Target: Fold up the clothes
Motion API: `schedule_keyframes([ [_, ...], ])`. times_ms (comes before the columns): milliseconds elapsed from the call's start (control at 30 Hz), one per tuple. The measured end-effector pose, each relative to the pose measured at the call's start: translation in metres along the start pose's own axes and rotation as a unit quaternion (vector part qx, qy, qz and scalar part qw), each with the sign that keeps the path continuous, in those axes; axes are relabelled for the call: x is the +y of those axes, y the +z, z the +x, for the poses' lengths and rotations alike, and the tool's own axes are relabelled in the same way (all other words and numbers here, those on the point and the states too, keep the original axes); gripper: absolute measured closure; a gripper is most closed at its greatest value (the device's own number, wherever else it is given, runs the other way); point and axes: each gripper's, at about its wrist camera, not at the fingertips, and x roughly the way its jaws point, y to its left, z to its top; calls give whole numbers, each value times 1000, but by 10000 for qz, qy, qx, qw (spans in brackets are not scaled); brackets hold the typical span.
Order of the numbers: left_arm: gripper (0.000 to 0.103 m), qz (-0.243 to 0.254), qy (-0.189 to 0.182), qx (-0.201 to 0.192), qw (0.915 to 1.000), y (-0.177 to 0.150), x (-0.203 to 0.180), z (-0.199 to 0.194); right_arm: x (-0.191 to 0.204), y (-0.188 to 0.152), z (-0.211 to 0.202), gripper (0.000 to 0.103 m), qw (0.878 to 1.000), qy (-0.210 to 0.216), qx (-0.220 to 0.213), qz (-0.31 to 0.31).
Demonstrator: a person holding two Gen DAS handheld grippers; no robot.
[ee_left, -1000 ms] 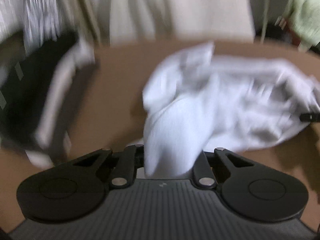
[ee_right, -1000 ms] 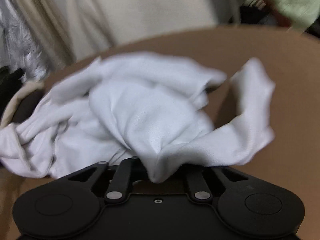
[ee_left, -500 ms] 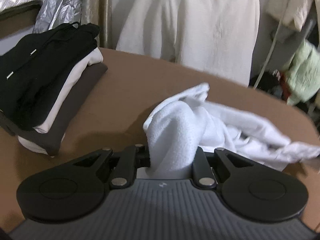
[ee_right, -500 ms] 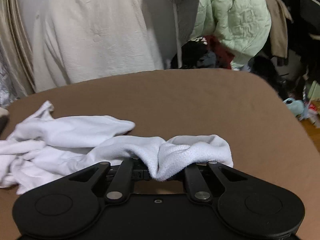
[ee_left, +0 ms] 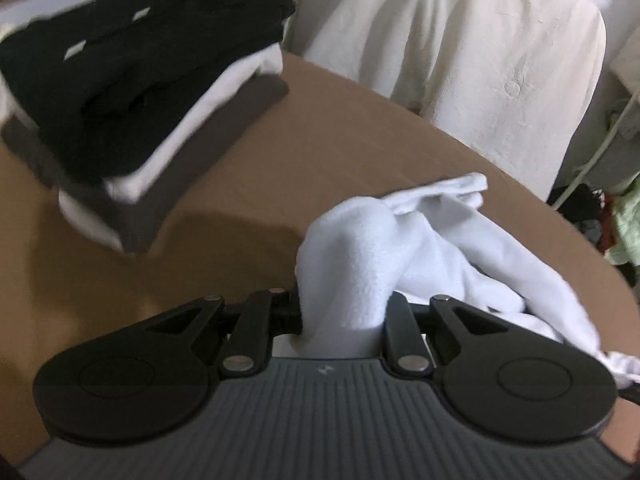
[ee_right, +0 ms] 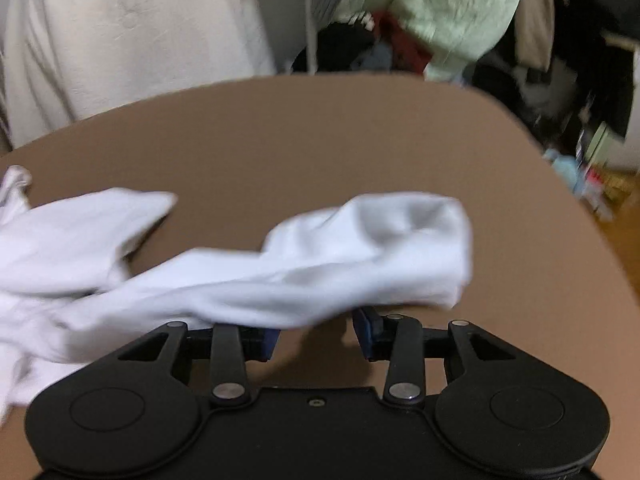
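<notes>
White garment [ee_left: 404,248] lies bunched along the near edge of the brown bench [ee_left: 280,152], one end at each claw.

Left claw [ee_left: 344,316]: clenched on a thick fold of the white garment, cloth rising between the jaws; they have just eased apart a little, yet the pads look pressed on the fold.

Right claw [ee_right: 316,336]: released. Jaws have just been opening; blue pads stand apart with bare bench showing between them. The garment's other end [ee_right: 360,256] hangs just beyond the pads, blurred, not pinched.

Risks, as judged:
- With the right end let go and the left loosening, the garment may settle twisted rather than flat. Cause: it is roped into a long roll, and no hem or corner can be made out.
- If the left claw loosens further while lifted, the fold could slip out and drop in a heap.
- A loose tail of the garment trails past the left claw's right side toward the bench edge; it could drag off the bench.

Surroundings, relative to the white garment:
- Stack of folded clothes [ee_left: 132,92], black on top with white and grey beneath, to its left on the bench, well apart.
- Cream cloth [ee_left: 472,60] hanging beyond it, behind the bench.
- Pale green quilted item [ee_right: 440,8] and dark clutter beyond it, off the bench to the right.

Nothing lies on the bench beyond the garment; spreading room looks free.
</notes>
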Motion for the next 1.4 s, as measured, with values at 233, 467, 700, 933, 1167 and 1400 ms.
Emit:
schedule_keyframes([
  [233,82,-195,217,61,9996,10,17,26,59,-11,-25,49,9771,2115,203,-105],
  [467,82,144,257,9,9996,18,18,29,101,-55,32,45,9467,2897,1391,205],
  [700,82,321,346,76,9989,16,18,39,135,-65,45,55,9562,2879,528,6],
  [933,89,448,-91,-13,9990,12,9,18,127,-48,14,93,9622,2679,-418,-259],
  [1167,93,1023,-667,-180,9923,2,-23,-27,80,-22,-71,95,9556,2674,-1197,301],
  [1400,93,1162,-665,-92,9910,-8,-49,-74,30,-17,-138,95,9583,2716,-778,441],
])
